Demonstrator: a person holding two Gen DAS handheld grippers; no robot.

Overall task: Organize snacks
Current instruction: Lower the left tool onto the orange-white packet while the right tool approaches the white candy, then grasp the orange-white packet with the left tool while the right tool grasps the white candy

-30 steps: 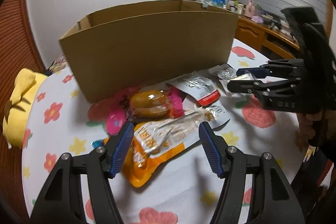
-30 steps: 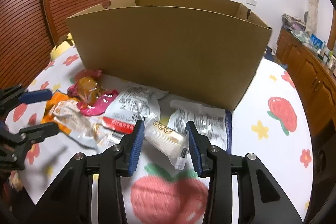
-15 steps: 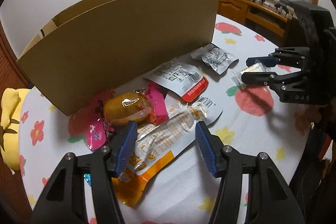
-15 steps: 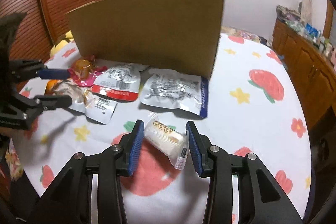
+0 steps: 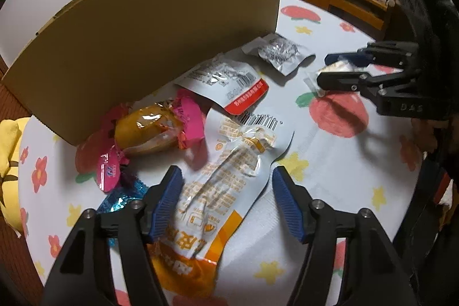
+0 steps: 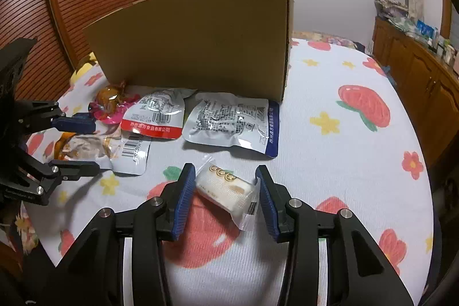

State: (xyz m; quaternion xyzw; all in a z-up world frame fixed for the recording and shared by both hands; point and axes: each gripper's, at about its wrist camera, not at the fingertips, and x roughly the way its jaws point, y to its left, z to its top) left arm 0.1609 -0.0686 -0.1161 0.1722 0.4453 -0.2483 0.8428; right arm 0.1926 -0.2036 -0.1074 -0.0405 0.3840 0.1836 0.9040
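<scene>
The right hand-held gripper (image 6: 222,192) pinches a small white wrapped cake (image 6: 225,191) between its blue pads, lifted off the flowered surface (image 6: 344,162). The left hand-held gripper (image 5: 226,200) is spread wide, straddling the orange-and-white pouch (image 5: 218,191) that lies flat directly ahead of it, not yet gripped. Beyond both stands the cardboard box (image 5: 149,30), its near wall tall; the other packets lie along its foot, including a red-edged packet (image 6: 155,113), a blue-edged packet (image 6: 232,122) and a pink-wrapped bun (image 5: 155,128).

To do this well, I judge the right should rise enough for the cake to clear the wall before going forward, then release inside. The left should close across the pouch's narrow middle, low against the surface, as the slick film may slip.
</scene>
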